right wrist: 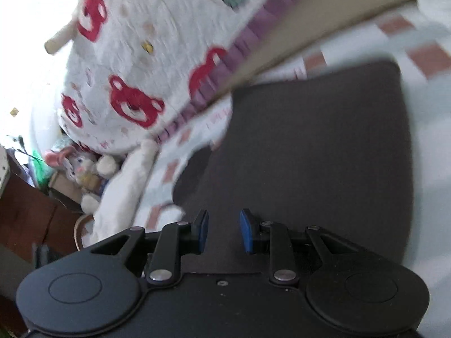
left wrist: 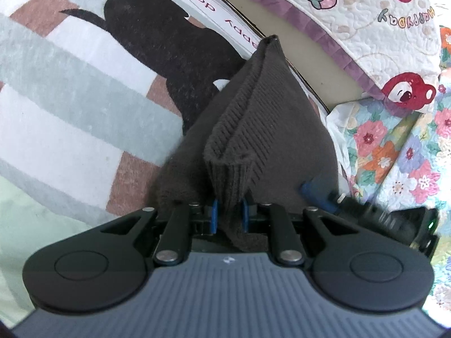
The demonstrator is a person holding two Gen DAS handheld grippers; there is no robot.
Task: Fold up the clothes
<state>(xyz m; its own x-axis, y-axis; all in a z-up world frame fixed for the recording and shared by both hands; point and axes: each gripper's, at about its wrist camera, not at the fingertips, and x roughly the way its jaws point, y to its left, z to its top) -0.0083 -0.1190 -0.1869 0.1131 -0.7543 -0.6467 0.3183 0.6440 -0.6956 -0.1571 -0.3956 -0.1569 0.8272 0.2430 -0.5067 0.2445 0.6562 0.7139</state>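
Note:
A dark brown knitted garment (left wrist: 253, 129) is folded into a thick bundle and rises from my left gripper (left wrist: 229, 215), whose blue pads are shut on its ribbed hem. My right gripper (left wrist: 318, 194) shows at the garment's right side in the left wrist view. In the right wrist view the same brown garment (right wrist: 310, 155) lies flat and wide ahead. My right gripper (right wrist: 224, 231) hangs just over its near edge with the blue pads apart and nothing between them. That view is blurred by motion.
The garment rests on a striped blanket (left wrist: 70, 112) with a black dog print (left wrist: 169, 45). A white quilt with red bears (right wrist: 126, 64) and a floral cloth (left wrist: 394, 146) lie beyond. Soft toys (right wrist: 87, 171) and a brown cabinet (right wrist: 25, 219) stand at left.

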